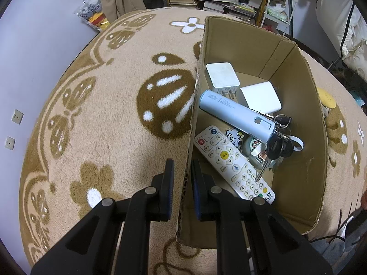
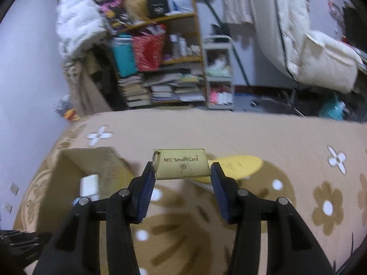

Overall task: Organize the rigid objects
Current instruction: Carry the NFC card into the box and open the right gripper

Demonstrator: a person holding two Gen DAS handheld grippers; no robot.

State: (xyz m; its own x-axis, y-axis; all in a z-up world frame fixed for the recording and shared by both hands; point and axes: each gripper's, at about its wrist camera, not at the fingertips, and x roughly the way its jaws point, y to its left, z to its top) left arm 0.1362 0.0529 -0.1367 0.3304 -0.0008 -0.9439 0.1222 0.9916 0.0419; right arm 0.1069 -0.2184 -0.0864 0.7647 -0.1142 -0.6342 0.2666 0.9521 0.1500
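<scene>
the left gripper (image 1: 182, 171) is clamped on the near side wall of the cardboard box (image 1: 298, 123), which sits on a flowered blanket (image 1: 103, 114). inside lie a remote (image 1: 234, 162), keys (image 1: 278, 145), a pale blue power bank (image 1: 236, 114) and two white chargers (image 1: 222, 75). the right gripper (image 2: 182, 171) pinches a gold card (image 2: 182, 163) by its edges, held up over the blanket, right of the box. a yellow object (image 2: 240, 163) lies behind.
</scene>
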